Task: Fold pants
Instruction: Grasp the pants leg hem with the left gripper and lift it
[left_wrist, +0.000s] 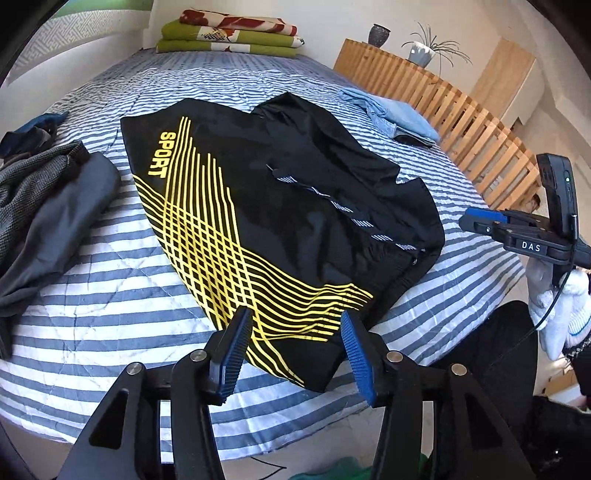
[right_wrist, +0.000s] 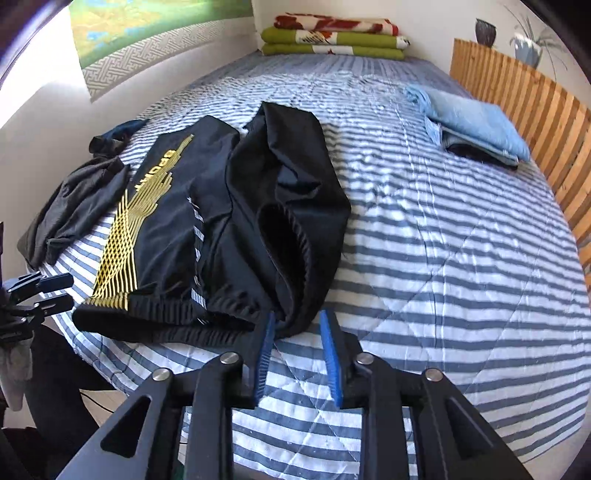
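Bed: blue-and-white striped quilted bedspread (right_wrist: 443, 258) filled most of both views, with a slatted wooden rail (left_wrist: 476, 122) along its right side.
Pants: black synthetic sport pants with yellow crossing lines and the word SPORT (left_wrist: 266, 206) lay spread near the front edge of the bed, waistband toward the grippers; the elastic waistband gaped open on the right-hand side (right_wrist: 288, 251).
Grey heap: crumpled dark grey garments (left_wrist: 48, 206) lay just beside the pants on the left, touching or nearly touching them.
Blankets: folded green, white and red blankets (right_wrist: 332, 37) were stacked at the far end of the bed.
Blue pile: folded light blue clothes (right_wrist: 476, 125) rested near the rail, well apart from the pants.
Left gripper: black two-finger tool with blue ribbed pads (left_wrist: 295, 347) hovered over the lower corner of the pants with its fingers spread, holding nothing.
Right gripper: matching tool (right_wrist: 297, 354) sat at the waistband edge, fingers apart, a fold of black cloth just reaching between the tips, not clamped.
Hand: white-gloved hand (left_wrist: 554, 299) held the right gripper's handle.
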